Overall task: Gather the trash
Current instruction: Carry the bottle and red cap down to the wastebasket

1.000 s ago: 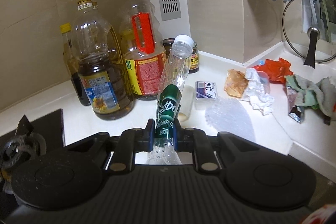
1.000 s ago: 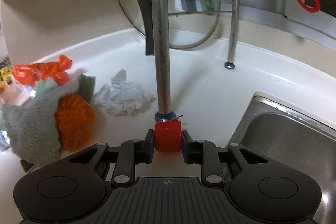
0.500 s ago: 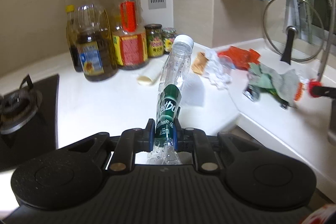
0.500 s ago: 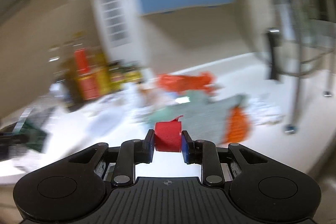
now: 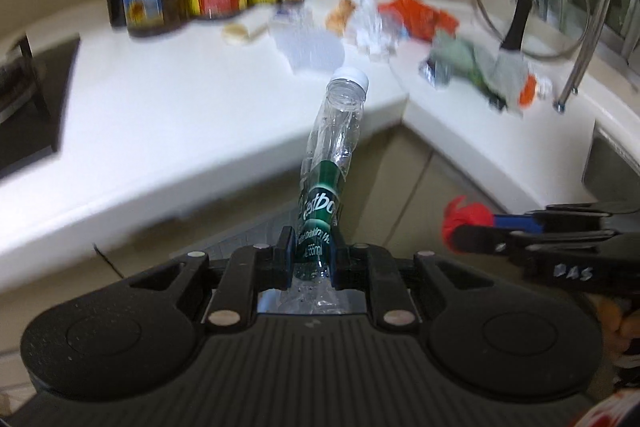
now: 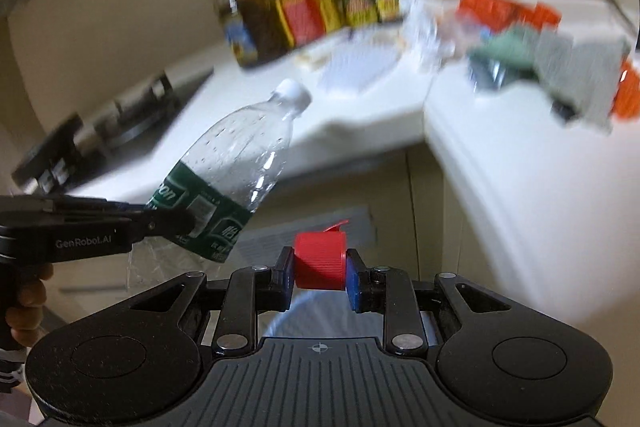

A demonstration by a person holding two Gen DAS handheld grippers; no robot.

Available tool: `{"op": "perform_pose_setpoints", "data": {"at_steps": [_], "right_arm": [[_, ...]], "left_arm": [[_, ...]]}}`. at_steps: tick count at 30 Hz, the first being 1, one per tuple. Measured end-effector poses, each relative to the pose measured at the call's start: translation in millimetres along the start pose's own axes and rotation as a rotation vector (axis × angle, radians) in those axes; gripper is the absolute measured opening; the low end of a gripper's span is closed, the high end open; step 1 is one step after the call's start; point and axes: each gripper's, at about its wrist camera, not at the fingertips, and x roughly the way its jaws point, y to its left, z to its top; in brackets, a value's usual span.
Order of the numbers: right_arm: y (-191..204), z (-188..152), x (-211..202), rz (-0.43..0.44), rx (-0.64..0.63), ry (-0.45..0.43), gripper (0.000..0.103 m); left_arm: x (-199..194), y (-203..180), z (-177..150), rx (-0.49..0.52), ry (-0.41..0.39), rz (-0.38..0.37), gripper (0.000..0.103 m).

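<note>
The left gripper (image 5: 311,254) fingers clamp an empty plastic bottle (image 5: 330,171); the right gripper (image 6: 319,273) fingers pinch a red cap (image 6: 320,261). Both hang off the worktop (image 5: 168,115), above a pale bin rim (image 6: 280,323). Best to centre each over the bin before letting go.

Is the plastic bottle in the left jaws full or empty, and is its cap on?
Empty, cap on. The plastic bottle is see-through, with only droplets inside; its lower part looks crushed. A white cap closes the neck.
</note>
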Motion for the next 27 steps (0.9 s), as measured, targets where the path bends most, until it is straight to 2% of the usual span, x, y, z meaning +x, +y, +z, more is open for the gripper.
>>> {"op": "perform_pose_setpoints", "data": {"at_steps": [7, 12, 20, 27], "right_arm": [[-1, -33, 37, -0.048, 0.010, 0.110, 0.026], [-11, -55, 64, -0.074, 0.030, 0.166, 0.026], [-29, -79, 101, -0.115, 0.056, 0.232, 0.026], [-42, -88, 118, -0.144, 0.080, 0.264, 0.026]], "left_arm": [[36, 7, -37, -0.050, 0.162, -0.034, 0.015], [69, 12, -59, -0.087, 0.254, -0.025, 0.015], [120, 16, -79, -0.141, 0.357, -0.053, 0.015], [147, 17, -87, -0.156, 0.427, -0.072, 0.015]]}}
